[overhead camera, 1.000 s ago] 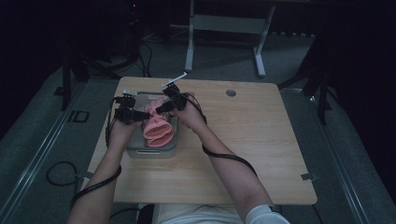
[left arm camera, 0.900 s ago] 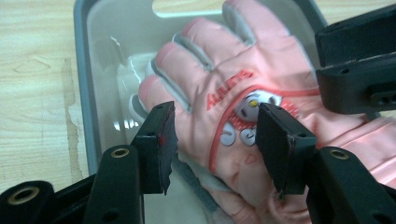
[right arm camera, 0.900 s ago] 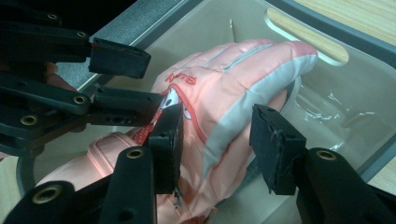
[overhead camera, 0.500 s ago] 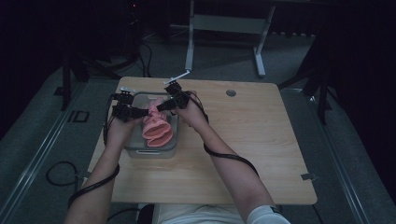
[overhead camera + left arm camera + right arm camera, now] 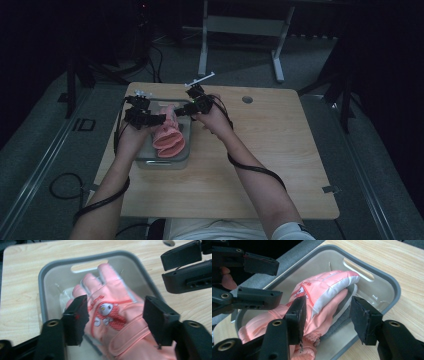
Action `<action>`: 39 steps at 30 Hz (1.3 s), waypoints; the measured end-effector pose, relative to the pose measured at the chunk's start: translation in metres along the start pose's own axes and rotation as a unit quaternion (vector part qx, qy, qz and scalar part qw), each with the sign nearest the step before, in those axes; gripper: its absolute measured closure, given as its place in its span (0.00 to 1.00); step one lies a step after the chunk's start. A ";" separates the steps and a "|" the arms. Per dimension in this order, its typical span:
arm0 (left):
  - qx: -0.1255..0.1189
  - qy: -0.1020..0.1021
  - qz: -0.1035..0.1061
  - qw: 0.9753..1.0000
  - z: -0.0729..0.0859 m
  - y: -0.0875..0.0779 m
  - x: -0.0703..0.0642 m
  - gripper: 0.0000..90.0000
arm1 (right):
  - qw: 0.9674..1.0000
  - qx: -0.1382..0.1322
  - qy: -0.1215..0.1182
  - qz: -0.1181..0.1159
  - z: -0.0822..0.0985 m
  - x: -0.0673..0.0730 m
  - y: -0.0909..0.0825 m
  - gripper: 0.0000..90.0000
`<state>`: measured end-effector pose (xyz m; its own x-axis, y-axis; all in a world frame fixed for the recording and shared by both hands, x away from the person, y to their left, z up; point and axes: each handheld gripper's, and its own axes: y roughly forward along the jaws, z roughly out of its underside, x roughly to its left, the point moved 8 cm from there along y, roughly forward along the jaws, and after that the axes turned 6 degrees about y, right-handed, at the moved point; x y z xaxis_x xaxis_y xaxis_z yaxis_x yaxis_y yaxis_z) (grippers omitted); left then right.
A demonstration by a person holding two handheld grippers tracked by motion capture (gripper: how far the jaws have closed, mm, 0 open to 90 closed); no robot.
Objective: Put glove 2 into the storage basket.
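Glove [image 5: 112, 312] cartoon print: left tool [image 5: 115, 320] view.

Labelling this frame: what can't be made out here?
- Bin floor: left gripper view, the pink glove covers it.
- Pale crumpled thing beside the glove: left gripper view, blurred.
- Glove's cuff: left gripper view, cut off at bottom edge.
- Grey layer under the glove: right gripper view, mostly hidden.
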<state>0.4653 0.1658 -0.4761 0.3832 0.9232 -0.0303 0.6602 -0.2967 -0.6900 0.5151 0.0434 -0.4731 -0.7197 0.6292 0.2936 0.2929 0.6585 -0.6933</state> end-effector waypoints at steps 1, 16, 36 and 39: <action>-0.002 0.004 0.001 1.000 -0.001 0.000 -0.002 0.38 | 1.000 -0.002 -0.002 -0.001 0.000 0.000 -0.003 0.50; -0.010 0.024 0.052 0.998 -0.011 0.012 -0.032 0.02 | 0.999 -0.022 -0.034 -0.005 0.020 -0.017 -0.029 0.23; -0.021 0.118 0.066 0.991 -0.017 0.017 -0.094 0.03 | 0.999 -0.042 -0.020 0.018 0.062 -0.063 -0.060 0.21; -0.023 0.134 0.073 0.988 -0.016 0.016 -0.109 0.03 | 0.999 -0.044 -0.019 0.024 0.067 -0.069 -0.064 0.21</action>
<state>0.4447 0.0566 -0.4724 0.6302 0.7732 0.0700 0.6111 -0.4385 -0.6590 0.5040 -0.0699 -0.4938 -0.7257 0.6467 0.2348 0.3807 0.6617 -0.6459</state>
